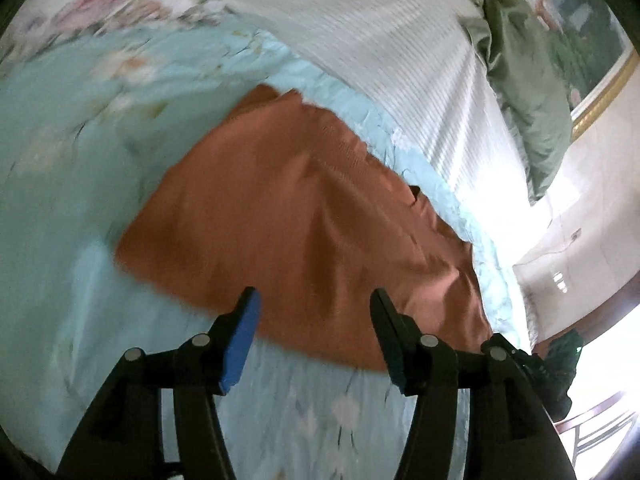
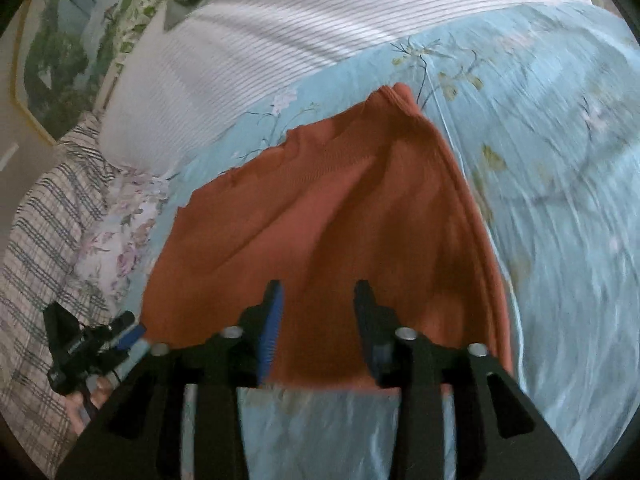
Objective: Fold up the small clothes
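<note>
A rust-orange garment (image 1: 296,216) lies spread with soft wrinkles on a light blue floral quilt (image 1: 60,160). It also shows in the right wrist view (image 2: 352,216), where it tapers to a bunched far end. My left gripper (image 1: 314,304) is open and empty, hovering over the garment's near edge. My right gripper (image 2: 318,296) is open and empty over the garment's near edge. The left gripper also shows in the right wrist view (image 2: 96,344), at the garment's left corner.
A white striped pillow (image 2: 280,32) lies beyond the quilt. A plaid sheet (image 2: 40,240) is at the left of the right wrist view. A green cloth (image 1: 528,92) and a framed picture (image 1: 592,60) are at the back. A chair (image 1: 600,424) stands beside the bed.
</note>
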Tool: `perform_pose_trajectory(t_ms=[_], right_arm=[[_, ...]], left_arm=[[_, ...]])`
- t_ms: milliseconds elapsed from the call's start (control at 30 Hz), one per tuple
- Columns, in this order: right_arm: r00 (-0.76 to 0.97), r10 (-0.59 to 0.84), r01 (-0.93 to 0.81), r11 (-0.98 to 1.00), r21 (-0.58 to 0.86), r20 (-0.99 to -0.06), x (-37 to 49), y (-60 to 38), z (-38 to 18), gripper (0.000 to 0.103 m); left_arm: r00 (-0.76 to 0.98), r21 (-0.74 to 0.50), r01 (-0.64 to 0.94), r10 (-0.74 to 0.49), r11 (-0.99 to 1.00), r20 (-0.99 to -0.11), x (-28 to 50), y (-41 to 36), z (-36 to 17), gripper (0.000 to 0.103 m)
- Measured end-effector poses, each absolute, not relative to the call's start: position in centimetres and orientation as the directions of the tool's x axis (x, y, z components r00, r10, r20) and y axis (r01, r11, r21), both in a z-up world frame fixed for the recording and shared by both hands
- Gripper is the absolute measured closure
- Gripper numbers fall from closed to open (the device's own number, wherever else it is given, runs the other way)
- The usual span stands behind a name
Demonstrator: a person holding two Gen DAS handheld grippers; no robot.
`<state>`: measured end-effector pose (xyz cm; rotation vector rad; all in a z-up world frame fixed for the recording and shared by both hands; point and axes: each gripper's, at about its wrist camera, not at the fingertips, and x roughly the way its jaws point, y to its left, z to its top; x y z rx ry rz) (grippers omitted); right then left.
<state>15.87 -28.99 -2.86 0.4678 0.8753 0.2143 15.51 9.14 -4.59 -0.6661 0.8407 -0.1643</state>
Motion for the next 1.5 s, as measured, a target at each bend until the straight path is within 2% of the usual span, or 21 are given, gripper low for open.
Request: perform_pose_trajectory(t_ms=[367,700,1033,1133,1200,1433,1500], right_arm=[[0.621,0.397,-0.049,0.880,0.473,-0.676,13.8,-27.0,-2.0,0.051],[0.589,0.432,-0.071,0.870,0.488,-0.683,13.2,-25.7,-2.6,0.050],[0.588,0.439,-0.067,0.864,0.500,-0.680,13.4,-26.3,-2.8,0.050],[0.588,0.439,-0.059,0.861,0.505,-0.680,13.3,-26.4,-3.1,0.050],[0.586,0.439,-0.051,0.858,0.510,-0.681,13.4,-26.8,-3.2,0.050],[0.597,0.449,-0.048,0.847,0.529,-0.665,13.6,-27.1,-2.9,0.050],[0.596,0.453,-0.049,0.844,0.533,-0.663,13.8,-27.2,-2.9,0.050]], left_arm=[[0.672,-0.651,-0.187,-0.387,0.736,-0.631,11.2,8.7,-6.9,0.044],[0.679,-0.691,-0.247,-0.387,0.679,-0.623,13.5,9.6,-8.7,0.043],[0.743,-0.729,-0.342,-0.304,0.593,-0.596,17.6,12.0,-9.4,0.046],[0.752,-0.725,-0.362,-0.275,0.586,-0.598,18.7,12.6,-9.4,0.050],[0.754,-0.718,-0.374,-0.258,0.587,-0.604,19.1,12.8,-9.4,0.058],[0.746,-0.697,-0.388,-0.238,0.603,-0.622,19.6,13.1,-9.2,0.070],[0.748,-0.700,-0.388,-0.238,0.600,-0.619,19.5,13.2,-9.3,0.078]])
